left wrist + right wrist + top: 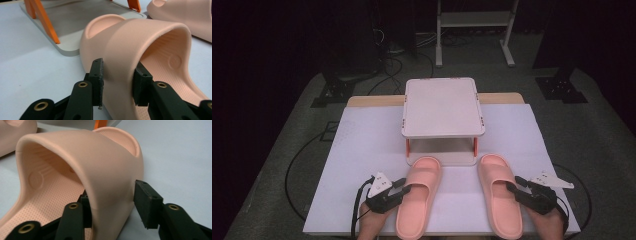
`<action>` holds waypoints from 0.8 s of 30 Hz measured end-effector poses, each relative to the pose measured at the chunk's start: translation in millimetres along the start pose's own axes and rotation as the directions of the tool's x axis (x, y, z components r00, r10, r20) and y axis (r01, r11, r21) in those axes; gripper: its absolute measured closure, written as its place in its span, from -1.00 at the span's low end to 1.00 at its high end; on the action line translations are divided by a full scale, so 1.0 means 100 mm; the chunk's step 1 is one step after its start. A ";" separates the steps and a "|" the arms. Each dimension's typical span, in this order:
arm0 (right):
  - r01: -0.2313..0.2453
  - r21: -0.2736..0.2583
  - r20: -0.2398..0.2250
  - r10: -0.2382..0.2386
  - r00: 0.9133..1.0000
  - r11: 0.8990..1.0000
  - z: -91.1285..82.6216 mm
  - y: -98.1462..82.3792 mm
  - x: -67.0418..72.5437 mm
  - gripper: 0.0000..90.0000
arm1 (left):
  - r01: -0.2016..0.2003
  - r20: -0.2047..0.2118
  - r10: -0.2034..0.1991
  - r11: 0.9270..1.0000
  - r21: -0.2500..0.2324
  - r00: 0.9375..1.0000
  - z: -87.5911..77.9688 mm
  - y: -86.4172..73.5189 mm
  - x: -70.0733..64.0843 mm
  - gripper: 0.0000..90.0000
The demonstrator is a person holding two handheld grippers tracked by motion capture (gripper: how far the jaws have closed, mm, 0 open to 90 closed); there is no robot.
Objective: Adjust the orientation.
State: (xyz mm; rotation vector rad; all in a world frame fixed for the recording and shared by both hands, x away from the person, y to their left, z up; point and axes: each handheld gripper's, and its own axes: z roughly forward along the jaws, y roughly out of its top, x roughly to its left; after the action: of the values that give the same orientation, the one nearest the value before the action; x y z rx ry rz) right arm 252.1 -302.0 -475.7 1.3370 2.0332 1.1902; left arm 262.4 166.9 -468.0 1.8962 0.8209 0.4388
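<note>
Pink slippers: my left fingers pinch one strap, right fingers spread astride; clamp next, lift toward 12 o'clock rack.

free: table left and right of slippers | blocked ahead: raised stand

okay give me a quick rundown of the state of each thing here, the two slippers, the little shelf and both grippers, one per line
Left slipper: flat on the table, sole down, toe toward the rack.
Right slipper: flat on the table, sole down, toe toward the rack.
Two-tier rack: upright, top shelf and bottom shelf both bare.
Left gripper: jaws straddle the left slipper's outer strap wall, pads against it.
Right gripper: jaws straddle the right slipper's outer strap wall; outer pad stands off it.
</note>
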 end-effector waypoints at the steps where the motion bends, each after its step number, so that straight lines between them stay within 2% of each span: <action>1: 0.001 0.000 0.002 -0.001 1.000 1.000 0.00 0.00 0.00 0.29 | 0.009 0.001 -0.009 1.000 -0.003 1.000 -0.01 0.00 0.01 0.51; 11: 0.003 -0.006 0.033 -0.003 0.999 1.000 -0.05 0.01 -0.01 0.55 | 0.047 -0.003 -0.047 0.999 -0.025 0.999 -0.05 -0.01 0.09 0.58; 19: 0.022 0.006 0.014 -0.022 1.000 1.000 -0.08 0.02 0.02 0.76 | 0.054 -0.002 -0.054 0.997 -0.053 0.999 -0.11 0.00 0.09 0.62; 24: 0.024 -0.003 0.004 -0.024 1.000 1.000 -0.10 0.04 0.02 0.78 | 0.065 -0.004 -0.065 0.996 -0.063 0.998 -0.13 0.00 0.12 0.62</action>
State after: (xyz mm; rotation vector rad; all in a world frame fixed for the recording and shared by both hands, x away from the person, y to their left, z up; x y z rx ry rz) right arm 245.7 -304.0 -466.8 1.3089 2.0387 1.1791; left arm 262.4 183.6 -462.9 1.8063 0.8608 0.4252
